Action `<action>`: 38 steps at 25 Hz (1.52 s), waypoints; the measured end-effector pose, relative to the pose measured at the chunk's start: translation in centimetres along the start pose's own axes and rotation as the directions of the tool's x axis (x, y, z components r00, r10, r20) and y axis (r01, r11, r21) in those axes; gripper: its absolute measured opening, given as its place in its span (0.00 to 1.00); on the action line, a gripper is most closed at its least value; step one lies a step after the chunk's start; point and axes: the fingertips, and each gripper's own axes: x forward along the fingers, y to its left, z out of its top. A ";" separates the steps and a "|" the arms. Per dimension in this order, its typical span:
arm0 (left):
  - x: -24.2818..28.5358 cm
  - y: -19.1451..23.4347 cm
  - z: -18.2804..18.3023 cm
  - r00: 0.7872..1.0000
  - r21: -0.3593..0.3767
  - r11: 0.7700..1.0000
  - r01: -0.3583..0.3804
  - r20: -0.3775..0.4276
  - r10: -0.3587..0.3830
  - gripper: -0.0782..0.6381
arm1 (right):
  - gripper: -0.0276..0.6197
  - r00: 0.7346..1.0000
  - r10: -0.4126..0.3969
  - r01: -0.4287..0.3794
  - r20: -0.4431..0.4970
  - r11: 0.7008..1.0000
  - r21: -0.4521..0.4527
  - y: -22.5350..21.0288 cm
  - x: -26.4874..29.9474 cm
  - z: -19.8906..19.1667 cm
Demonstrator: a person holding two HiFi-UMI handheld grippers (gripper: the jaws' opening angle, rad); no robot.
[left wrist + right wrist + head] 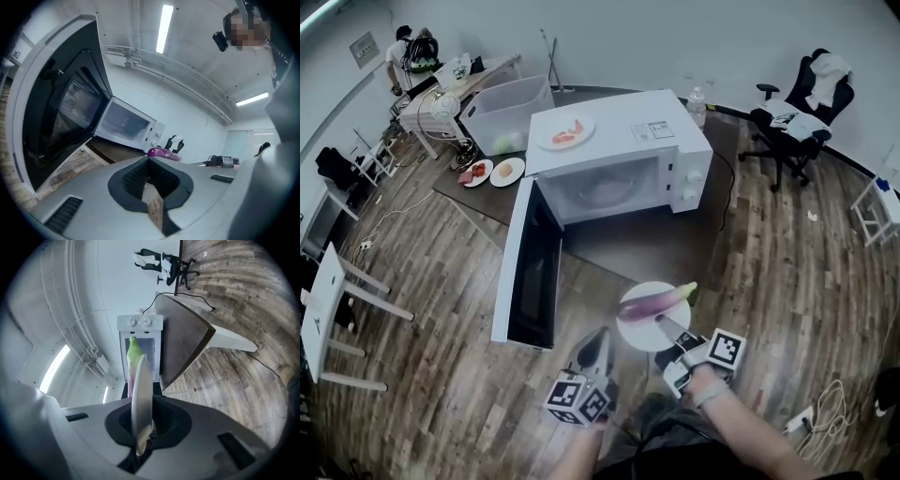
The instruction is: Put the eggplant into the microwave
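Our right gripper pinched the rim of the round white plate, our left gripper was closed, empty; a tilt could roll the long purple eggplant off.

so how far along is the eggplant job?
Done: the microwave door stands open. In hand: the right gripper grips the rim of the white plate carrying the eggplant, in front of the microwave. To do: get the eggplant into the cavity. The left gripper holds nothing.
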 end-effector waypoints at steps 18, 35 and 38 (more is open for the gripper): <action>5.7 2.4 -0.2 0.998 -0.023 0.998 -0.060 0.005 0.060 0.11 | 0.06 0.995 0.017 -0.017 -0.097 1.000 -0.003 -0.3 6.8 5.1; 11.1 7.5 -0.1 0.999 -0.013 0.999 -0.043 0.019 0.043 0.11 | 0.06 0.995 0.077 -0.077 -0.070 0.997 0.015 -0.8 16.4 8.9; 12.3 7.4 -0.2 1.000 -0.015 1.000 -0.012 0.007 0.012 0.11 | 0.06 0.995 0.082 -0.081 -0.060 0.997 0.009 -0.6 18.0 9.7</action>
